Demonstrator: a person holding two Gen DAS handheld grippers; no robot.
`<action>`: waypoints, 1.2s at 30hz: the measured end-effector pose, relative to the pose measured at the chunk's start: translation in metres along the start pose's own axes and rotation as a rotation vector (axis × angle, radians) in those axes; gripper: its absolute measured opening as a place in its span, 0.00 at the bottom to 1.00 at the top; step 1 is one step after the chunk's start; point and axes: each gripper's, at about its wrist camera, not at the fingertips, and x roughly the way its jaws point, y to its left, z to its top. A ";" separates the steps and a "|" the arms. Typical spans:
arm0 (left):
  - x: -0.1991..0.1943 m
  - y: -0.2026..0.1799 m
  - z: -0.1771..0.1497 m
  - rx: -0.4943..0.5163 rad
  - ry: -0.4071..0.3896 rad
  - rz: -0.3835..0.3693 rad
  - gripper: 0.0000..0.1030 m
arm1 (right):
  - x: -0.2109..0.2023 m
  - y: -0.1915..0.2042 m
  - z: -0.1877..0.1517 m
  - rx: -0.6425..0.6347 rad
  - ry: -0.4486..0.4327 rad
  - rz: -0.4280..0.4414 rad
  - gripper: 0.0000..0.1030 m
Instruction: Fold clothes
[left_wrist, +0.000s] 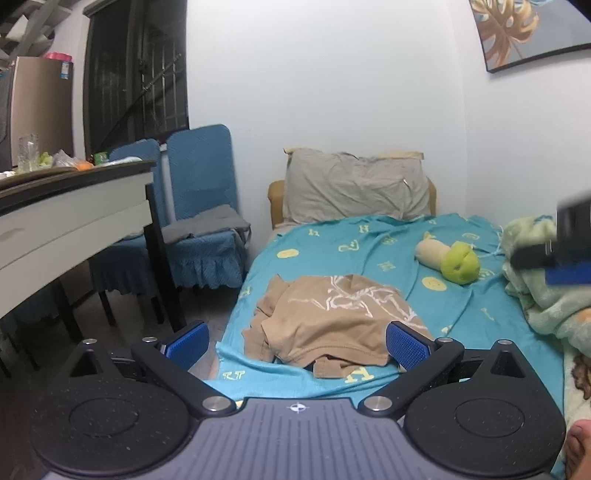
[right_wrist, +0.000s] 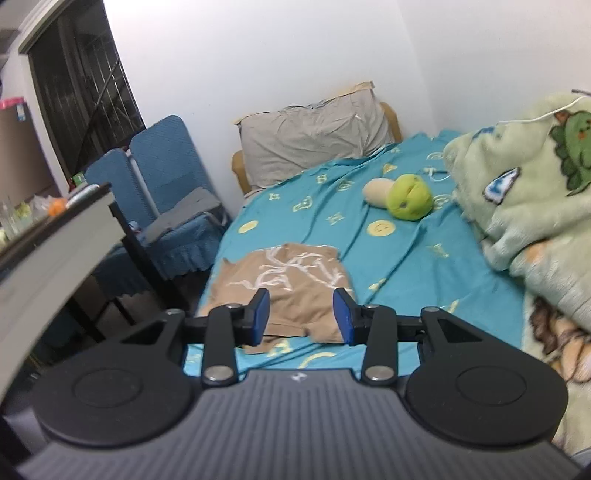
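A tan T-shirt with a white print (left_wrist: 332, 317) lies crumpled near the foot of the bed on a teal sheet (left_wrist: 461, 306). It also shows in the right wrist view (right_wrist: 291, 284). My left gripper (left_wrist: 297, 345) is wide open and empty, held above the shirt's near edge. My right gripper (right_wrist: 301, 317) is open and empty, hovering over the shirt's near hem. The right gripper also appears blurred at the right edge of the left wrist view (left_wrist: 565, 243).
A grey pillow (left_wrist: 354, 188) lies at the head of the bed. A green and cream plush toy (left_wrist: 448, 258) lies on the sheet. A pale green blanket (right_wrist: 535, 192) is heaped on the right. A table (left_wrist: 74, 206) and blue chairs (left_wrist: 201, 218) stand left of the bed.
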 end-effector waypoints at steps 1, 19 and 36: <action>0.003 0.001 -0.002 0.003 0.009 -0.006 0.99 | 0.000 0.004 0.002 -0.015 -0.009 0.003 0.41; 0.206 0.014 -0.039 0.196 0.302 -0.077 0.82 | 0.124 -0.060 0.019 0.068 0.177 0.043 0.84; 0.254 0.018 -0.040 0.158 0.101 -0.091 0.16 | 0.203 -0.077 -0.030 0.099 0.410 -0.007 0.84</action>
